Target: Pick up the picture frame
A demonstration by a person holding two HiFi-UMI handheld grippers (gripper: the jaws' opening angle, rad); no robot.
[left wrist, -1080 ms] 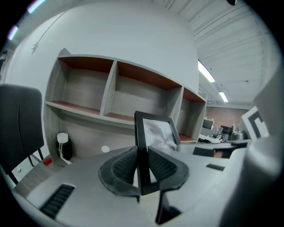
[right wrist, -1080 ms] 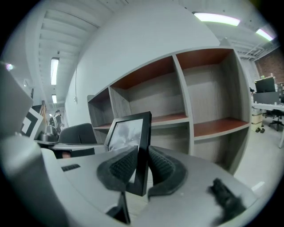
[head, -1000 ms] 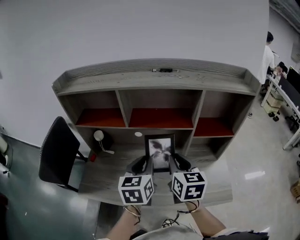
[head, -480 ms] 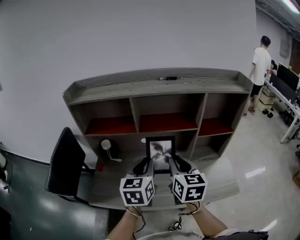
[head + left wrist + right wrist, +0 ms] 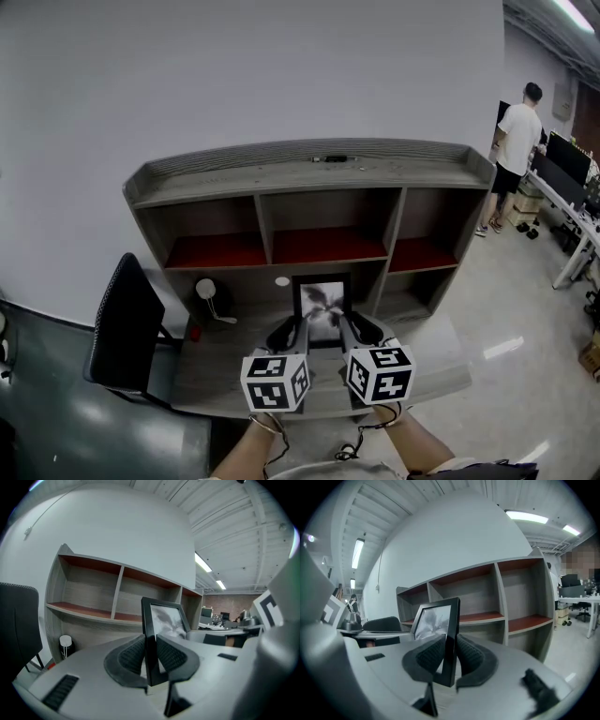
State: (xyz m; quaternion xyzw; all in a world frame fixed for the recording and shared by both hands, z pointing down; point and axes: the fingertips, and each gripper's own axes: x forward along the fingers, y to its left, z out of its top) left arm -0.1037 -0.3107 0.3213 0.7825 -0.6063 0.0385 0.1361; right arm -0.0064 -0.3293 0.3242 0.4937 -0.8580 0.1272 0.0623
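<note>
Toward twelve o'clock, before the shelf unit (image 5: 309, 171), left tongs (image 5: 287, 331) and right tongs (image 5: 360, 328) each clamp the upright picture frame (image 5: 323, 305) by an edge.

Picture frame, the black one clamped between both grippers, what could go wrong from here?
The left gripper and right gripper each pinch only a thin side edge of the black rectangular picture frame; if the hands drift apart or twist, it may slip. Its top sits close under a shelf of the grey wooden shelf unit, so lifting straight up might knock it.
</note>
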